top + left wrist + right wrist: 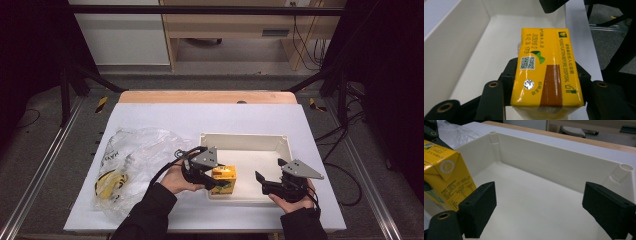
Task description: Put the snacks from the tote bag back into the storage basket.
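Over the near left corner of the shallow cream plastic tray point(280, 141), my left gripper point(212, 181) pinches a yellow rectangular drink carton point(223, 180). In the left gripper view I see the carton point(546, 70) clamped between the two black jaws, one pressed to each long side, its printed face with a QR code, a brown stripe and a silver foil straw spot turned up at the camera. The tray's white floor and left wall point(454, 42) lie below and beyond it. I cannot tell whether the carton's base touches the tray floor or hangs just above it.

My right gripper point(263, 180) sits at the tray's near right edge, jaws spread wide and holding nothing. In the right gripper view I look between its two black pads point(477, 210) across the bare tray floor to the far wall point(554, 162), with a round post moulded at each far corner. The carton point(446, 182) shows at the left of that view, tilted, its folded top flap facing me, just beside the left pad but apart from it.

To the left of the tray, on the white-covered table point(200, 115), lies a crumpled clear plastic bag point(130, 160) with yellow things inside; I cannot make out what they are. The bag lies near the left hand point(176, 179).
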A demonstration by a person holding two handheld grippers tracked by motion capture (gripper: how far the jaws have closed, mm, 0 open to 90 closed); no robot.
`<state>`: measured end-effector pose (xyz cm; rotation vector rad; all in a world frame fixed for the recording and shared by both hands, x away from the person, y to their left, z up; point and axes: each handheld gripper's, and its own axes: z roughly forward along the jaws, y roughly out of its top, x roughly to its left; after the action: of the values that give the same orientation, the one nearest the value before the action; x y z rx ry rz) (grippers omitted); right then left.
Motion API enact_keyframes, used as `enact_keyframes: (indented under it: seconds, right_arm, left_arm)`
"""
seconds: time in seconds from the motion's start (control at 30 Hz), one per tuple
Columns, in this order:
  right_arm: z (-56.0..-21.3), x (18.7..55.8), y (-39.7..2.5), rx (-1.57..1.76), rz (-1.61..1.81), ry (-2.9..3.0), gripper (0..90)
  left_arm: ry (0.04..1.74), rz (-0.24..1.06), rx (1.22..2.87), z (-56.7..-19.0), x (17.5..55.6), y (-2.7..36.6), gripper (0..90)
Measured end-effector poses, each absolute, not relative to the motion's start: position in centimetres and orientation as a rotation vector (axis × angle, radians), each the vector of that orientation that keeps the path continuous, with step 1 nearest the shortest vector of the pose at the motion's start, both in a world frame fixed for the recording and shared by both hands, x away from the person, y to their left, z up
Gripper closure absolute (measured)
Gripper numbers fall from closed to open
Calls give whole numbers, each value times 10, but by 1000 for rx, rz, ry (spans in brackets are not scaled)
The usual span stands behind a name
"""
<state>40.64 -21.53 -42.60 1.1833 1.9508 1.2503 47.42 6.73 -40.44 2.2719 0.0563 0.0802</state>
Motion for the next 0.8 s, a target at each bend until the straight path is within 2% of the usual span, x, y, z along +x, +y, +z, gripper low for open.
enact_keyframes:
  seconds: [0.6, 0.8]
  right_arm:
    - [-426, 406, -215, 1179, 1253, 1950, 123]
    - [-426, 406, -214, 1183, 1253, 1949, 123]
  left_arm:
    - [76, 72, 2292, -416, 475, 67, 495]
    - [150, 69, 2188, -399, 472, 76, 405]
